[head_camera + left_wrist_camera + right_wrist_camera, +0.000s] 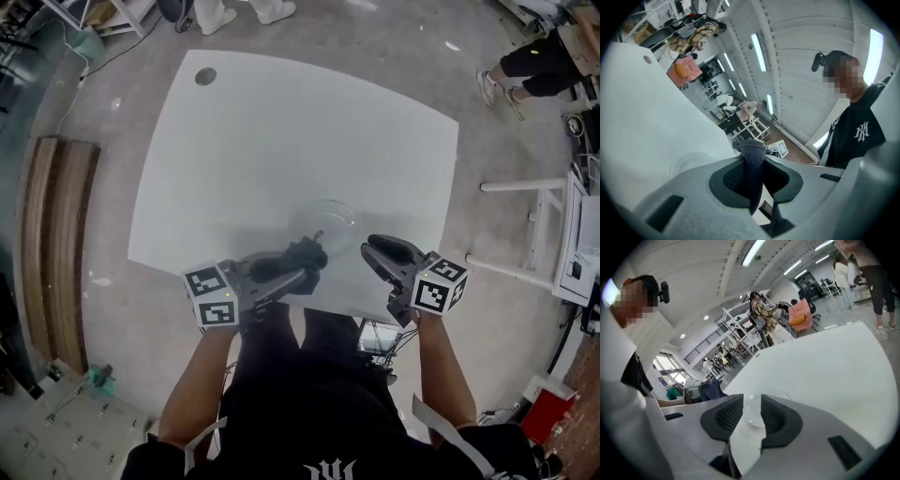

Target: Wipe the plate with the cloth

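A clear glass plate (323,221) lies near the front edge of the white table (281,141). My left gripper (307,265) is shut on a dark knitted cloth (306,253), held just at the plate's near rim. In the left gripper view the cloth (753,161) sticks up between the pads, and the plate (689,162) shows faintly to the left. My right gripper (368,249) meets the plate's right rim. In the right gripper view its pads (774,416) stand close on the clear plate edge (752,412).
The table has a round cable hole (205,76) at its far left corner. A wooden bench (52,244) runs along the floor at left. A white rack (553,239) stands at right, and a person's legs (525,66) show at top right.
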Demonstrator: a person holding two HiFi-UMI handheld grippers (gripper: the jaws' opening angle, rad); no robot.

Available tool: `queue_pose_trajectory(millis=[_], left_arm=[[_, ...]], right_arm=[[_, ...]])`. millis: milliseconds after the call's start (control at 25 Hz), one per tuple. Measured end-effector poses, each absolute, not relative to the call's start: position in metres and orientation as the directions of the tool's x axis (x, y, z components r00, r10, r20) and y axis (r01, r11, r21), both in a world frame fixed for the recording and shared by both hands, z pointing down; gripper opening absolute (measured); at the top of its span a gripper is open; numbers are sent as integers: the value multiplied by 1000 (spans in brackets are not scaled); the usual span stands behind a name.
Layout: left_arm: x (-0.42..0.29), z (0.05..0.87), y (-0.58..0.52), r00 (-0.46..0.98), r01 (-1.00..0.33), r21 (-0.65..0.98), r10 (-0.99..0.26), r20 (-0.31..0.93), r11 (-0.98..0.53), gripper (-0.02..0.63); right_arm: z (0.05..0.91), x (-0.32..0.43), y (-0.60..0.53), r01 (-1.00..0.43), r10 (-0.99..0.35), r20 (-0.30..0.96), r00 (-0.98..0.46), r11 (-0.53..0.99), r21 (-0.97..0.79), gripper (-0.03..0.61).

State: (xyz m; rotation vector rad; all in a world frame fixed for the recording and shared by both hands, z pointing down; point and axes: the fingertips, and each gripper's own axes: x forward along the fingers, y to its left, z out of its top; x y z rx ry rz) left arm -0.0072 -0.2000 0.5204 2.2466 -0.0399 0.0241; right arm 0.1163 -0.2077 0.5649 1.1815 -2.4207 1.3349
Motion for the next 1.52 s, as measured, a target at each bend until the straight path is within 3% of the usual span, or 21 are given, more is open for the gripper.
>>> queue_pose_trajectory(millis=[160, 360, 680, 800, 1080, 1360, 1520], left_arm=[[21, 557, -211, 983, -169, 813, -37, 179, -558, 51], [49, 590, -233, 951, -303, 826, -88, 297, -476, 51], [65, 621, -240, 878, -443, 750, -68, 474, -491, 51], [72, 629, -240, 855, -461, 716, -46, 517, -524, 51], [97, 647, -241, 777, -482, 590, -5, 630, -648, 51], [92, 666, -240, 594, -427, 250, -62, 802, -869, 51], [72, 667, -238, 549, -409, 165, -97, 830, -898, 51]], right_arm=[[617, 129, -217, -684, -452, 554, -699, 197, -702, 98], [656, 129, -234, -654, -335, 589, -735, 121, -747, 98], [677, 116, -234, -649, -228, 620, -750, 74, -757, 75], [679, 113, -233, -637, -219, 610, -762, 80, -767, 40], [678, 114, -235, -615, -228, 591, -773, 44, -787, 32], [678, 116, -236, -633, -255, 603, -756, 51, -772, 31], [678, 119, -235, -636, -258, 607, -752, 42, -770, 29]])
